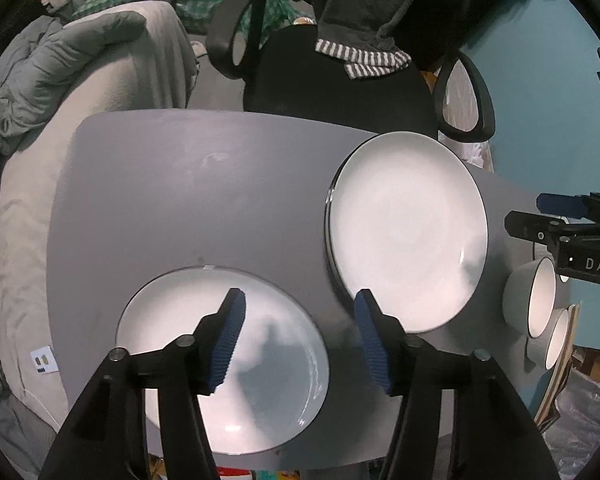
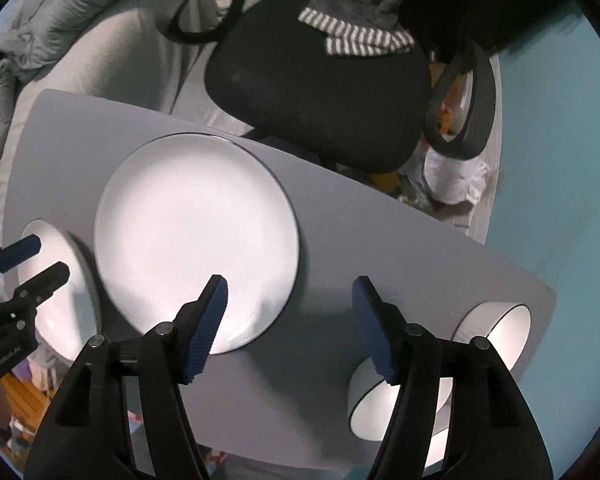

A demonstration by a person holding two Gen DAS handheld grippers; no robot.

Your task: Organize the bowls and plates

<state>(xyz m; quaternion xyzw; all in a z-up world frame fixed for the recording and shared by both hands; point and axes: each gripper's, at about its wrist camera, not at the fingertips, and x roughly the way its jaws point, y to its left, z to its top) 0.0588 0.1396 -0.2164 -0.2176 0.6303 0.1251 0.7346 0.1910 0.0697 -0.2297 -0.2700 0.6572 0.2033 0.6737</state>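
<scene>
Two white plates with dark rims lie on a grey table point(image 1: 160, 184). In the left wrist view the near plate point(image 1: 272, 392) is under my open, empty left gripper point(image 1: 300, 336); the far plate point(image 1: 408, 228) is to the right. Two white bowls point(image 1: 534, 298) point(image 1: 554, 340) stand at the table's right edge. My right gripper shows at the right point(image 1: 540, 212). In the right wrist view my right gripper point(image 2: 288, 324) is open and empty above the table point(image 2: 380, 240), between the big plate point(image 2: 196, 240) and the two bowls point(image 2: 384, 404) point(image 2: 500, 328). The other plate point(image 2: 60, 280) and left gripper point(image 2: 48, 258) are at the left.
A black office chair point(image 1: 332, 80) with a striped cloth point(image 1: 364, 62) stands behind the table. A bed with grey bedding point(image 1: 80, 80) is at the left. A teal wall point(image 1: 540, 80) is at the right.
</scene>
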